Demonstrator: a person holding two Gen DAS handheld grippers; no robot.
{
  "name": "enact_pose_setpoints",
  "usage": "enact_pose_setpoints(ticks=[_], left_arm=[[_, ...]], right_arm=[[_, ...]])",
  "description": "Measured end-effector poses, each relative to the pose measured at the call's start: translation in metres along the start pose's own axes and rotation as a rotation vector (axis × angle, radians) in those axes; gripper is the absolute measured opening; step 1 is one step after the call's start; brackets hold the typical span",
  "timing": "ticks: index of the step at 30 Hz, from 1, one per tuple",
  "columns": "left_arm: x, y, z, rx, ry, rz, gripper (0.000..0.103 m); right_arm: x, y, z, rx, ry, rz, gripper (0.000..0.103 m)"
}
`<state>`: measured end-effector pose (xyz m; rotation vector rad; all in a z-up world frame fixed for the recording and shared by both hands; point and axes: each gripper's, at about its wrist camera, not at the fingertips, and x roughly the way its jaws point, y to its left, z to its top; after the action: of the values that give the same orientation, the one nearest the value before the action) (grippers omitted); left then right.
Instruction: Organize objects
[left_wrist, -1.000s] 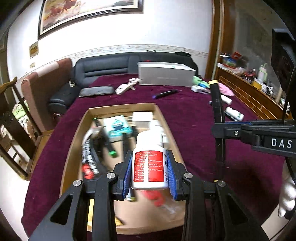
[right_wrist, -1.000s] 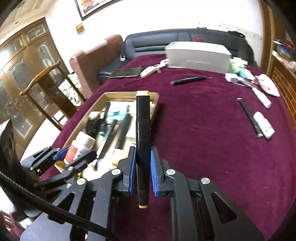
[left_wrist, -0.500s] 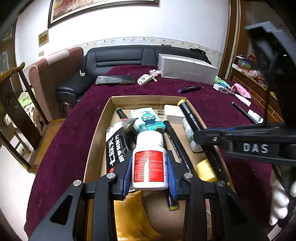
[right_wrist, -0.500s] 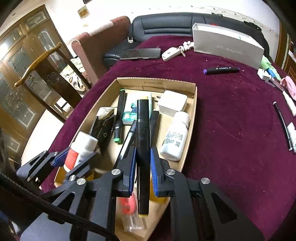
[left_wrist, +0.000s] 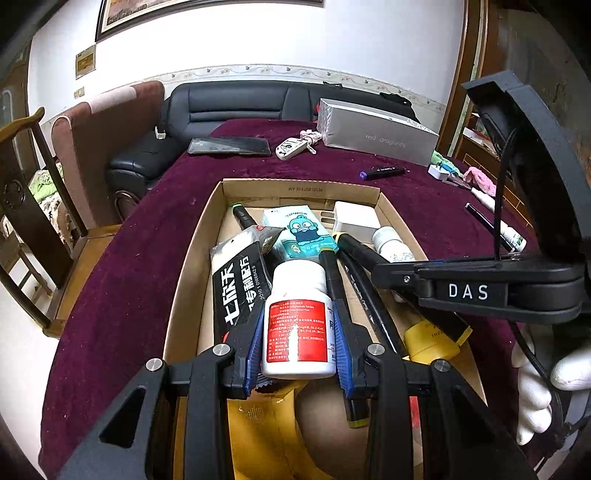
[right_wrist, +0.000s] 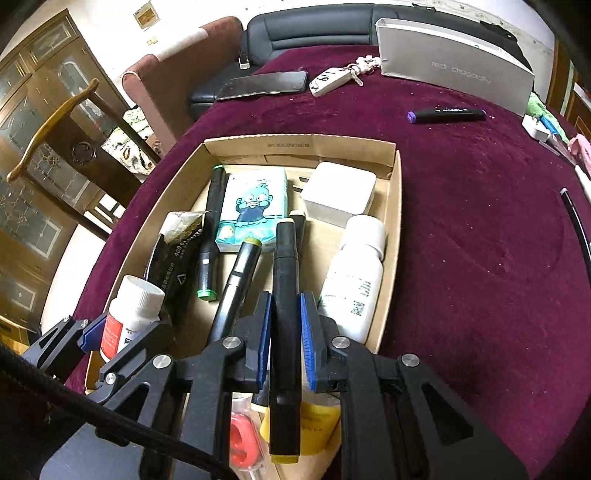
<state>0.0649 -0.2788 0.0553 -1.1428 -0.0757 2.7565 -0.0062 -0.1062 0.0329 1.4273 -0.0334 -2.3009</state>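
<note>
A white pill bottle with a red label (left_wrist: 298, 325) is clamped by the left gripper (left_wrist: 299, 343) above the open cardboard box (right_wrist: 394, 236). A black marker with yellow ends (right_wrist: 285, 317) is pinched by the closed right gripper (right_wrist: 284, 334), over the same box's near end.

My left gripper (left_wrist: 299, 347) hides the cardboard box's (left_wrist: 192, 258) near end; the small print on my white red-labelled pill bottle (left_wrist: 298, 325) is unreadable.

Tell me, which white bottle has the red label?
The bottle held in the left tool has the red label. The other white bottle lies on its side in the cardboard box, and its label is white with black print.
</note>
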Motion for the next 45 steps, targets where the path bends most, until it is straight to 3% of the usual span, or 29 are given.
enact_pose_setpoints(ticks=[12,14,19,22,28,32,39,45], left_arm=[[-0.002,0.003,0.002,-0.036,-0.002,0.002,0.032],[-0.005,0.005,0.002,-0.044,-0.006,0.002,0.038],[-0.016,0.004,0.004,-0.042,-0.024,0.002,0.04],[-0.021,0.002,0.004,-0.039,-0.035,0.011,0.051],[-0.026,0.002,0.004,-0.047,-0.026,-0.003,0.053],[-0.033,0.017,0.004,-0.117,-0.022,-0.036,0.053],[-0.057,0.042,0.008,-0.273,-0.058,-0.081,0.06],[-0.056,-0.015,0.021,-0.182,-0.041,-0.189,0.061]], right_arm=[[0.006,0.001,-0.005,0.017,0.018,0.036,0.013],[0.007,0.003,-0.007,0.021,0.025,0.052,0.014],[0.009,0.007,-0.008,0.025,0.028,0.071,0.015],[0.008,0.008,-0.009,0.029,0.03,0.084,0.016],[0.005,0.008,-0.013,0.027,0.029,0.09,0.02],[-0.008,-0.001,-0.018,0.032,0.014,0.115,0.023],[-0.071,-0.061,-0.036,0.076,-0.11,0.088,0.041],[-0.128,-0.159,-0.06,0.203,-0.204,-0.051,0.046]])
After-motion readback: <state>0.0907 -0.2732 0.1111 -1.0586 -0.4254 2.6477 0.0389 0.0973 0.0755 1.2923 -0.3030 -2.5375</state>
